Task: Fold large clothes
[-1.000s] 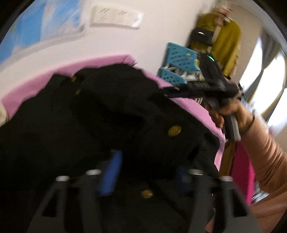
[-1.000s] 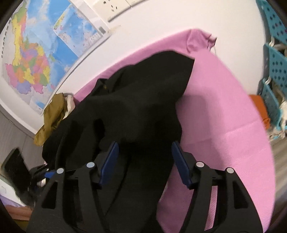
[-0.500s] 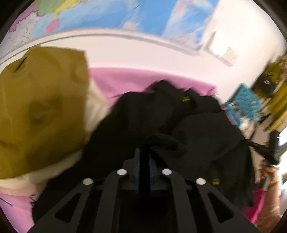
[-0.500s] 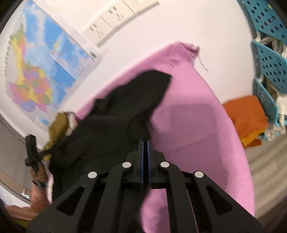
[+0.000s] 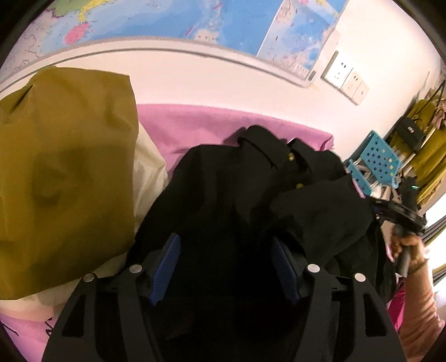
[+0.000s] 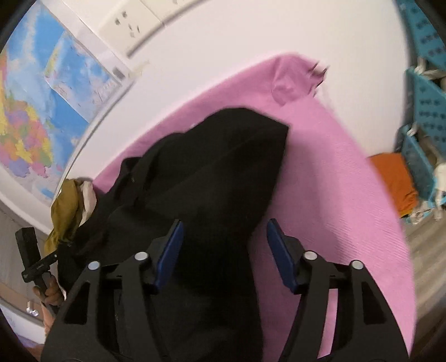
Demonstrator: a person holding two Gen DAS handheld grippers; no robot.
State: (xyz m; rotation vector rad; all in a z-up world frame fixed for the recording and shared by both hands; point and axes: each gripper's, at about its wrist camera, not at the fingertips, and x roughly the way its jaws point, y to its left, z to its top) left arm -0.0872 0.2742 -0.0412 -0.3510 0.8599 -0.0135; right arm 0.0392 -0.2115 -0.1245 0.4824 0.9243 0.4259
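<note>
A black jacket (image 5: 237, 195) with gold buttons lies rumpled on the pink cloth (image 5: 195, 122) that covers the table. My left gripper (image 5: 224, 267) hangs over its near part; the jaws are opening and the blue pads stand apart, with black fabric loose beneath them. In the right wrist view a dark fold of the jacket (image 6: 217, 172) runs out across the pink cloth (image 6: 334, 181). My right gripper (image 6: 224, 250) is over that fold, its jaws opening too, with the fabric between the pads but not pinched.
An olive garment (image 5: 61, 167) on pale cloth is heaped at the table's left. Blue perforated baskets (image 6: 426, 111) and an orange cloth (image 6: 395, 181) sit past the table's right side. A map (image 5: 195, 19) and sockets hang on the wall behind. A hand (image 6: 50, 292) grips the other handle.
Half a second ago both grippers were shut on black fabric; now both have let go and their pads stand apart. Before that, the left view swung left toward the olive heap.
</note>
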